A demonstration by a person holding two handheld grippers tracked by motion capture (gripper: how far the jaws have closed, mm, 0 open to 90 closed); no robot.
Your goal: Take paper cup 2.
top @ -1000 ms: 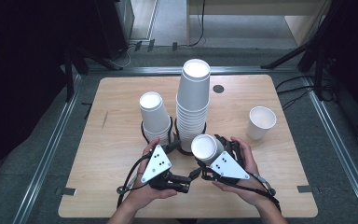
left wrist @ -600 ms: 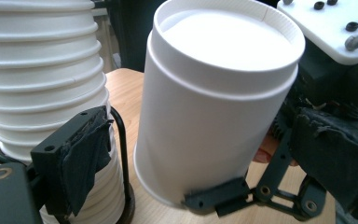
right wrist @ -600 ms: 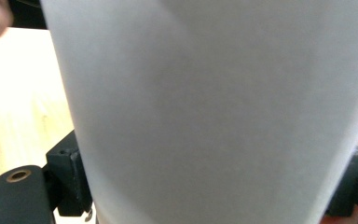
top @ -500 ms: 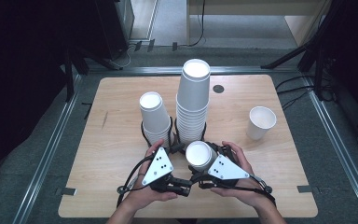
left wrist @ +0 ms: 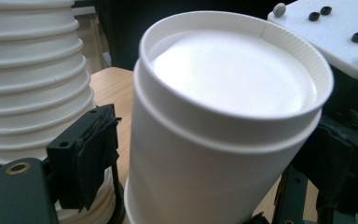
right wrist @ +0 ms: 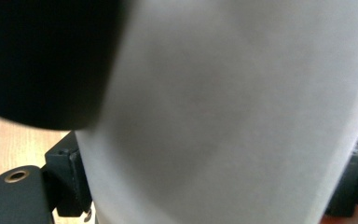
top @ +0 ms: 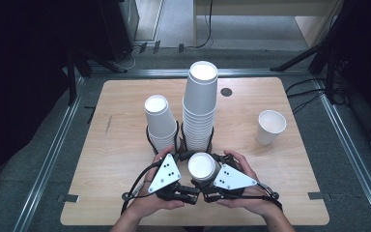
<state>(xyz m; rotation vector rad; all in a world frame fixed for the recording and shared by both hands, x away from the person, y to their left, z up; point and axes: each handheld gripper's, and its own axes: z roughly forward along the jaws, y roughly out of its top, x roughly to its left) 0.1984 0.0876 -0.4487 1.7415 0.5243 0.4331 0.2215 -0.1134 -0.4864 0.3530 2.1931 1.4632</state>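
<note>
Seen from above, a white paper cup turned bottom-up [top: 203, 166] sits in the lower centre of the frame, between the person's two hands and just in front of the tall stack of upturned white paper cups [top: 200, 106]. In the left gripper view it shows as two nested cups, with a second rim just under the top one.

The right claw [top: 211, 175] is clamped on this cup; in the right gripper view the white wall fills the gap between the two black jaws, and both pads lie against it.

The left claw [top: 186, 170] stands at the cup's left side. Its jaws have just been closing with the cup between them. In the left gripper view one pad [left wrist: 86, 156] remains off the wall and the other jaw is hidden behind the cup.

A shorter stack of upturned white cups [top: 160, 123] stands left of the tall one. A single upright white paper cup [top: 270, 126] stands at centre right on the pale wooden bench [top: 111, 159].
</note>
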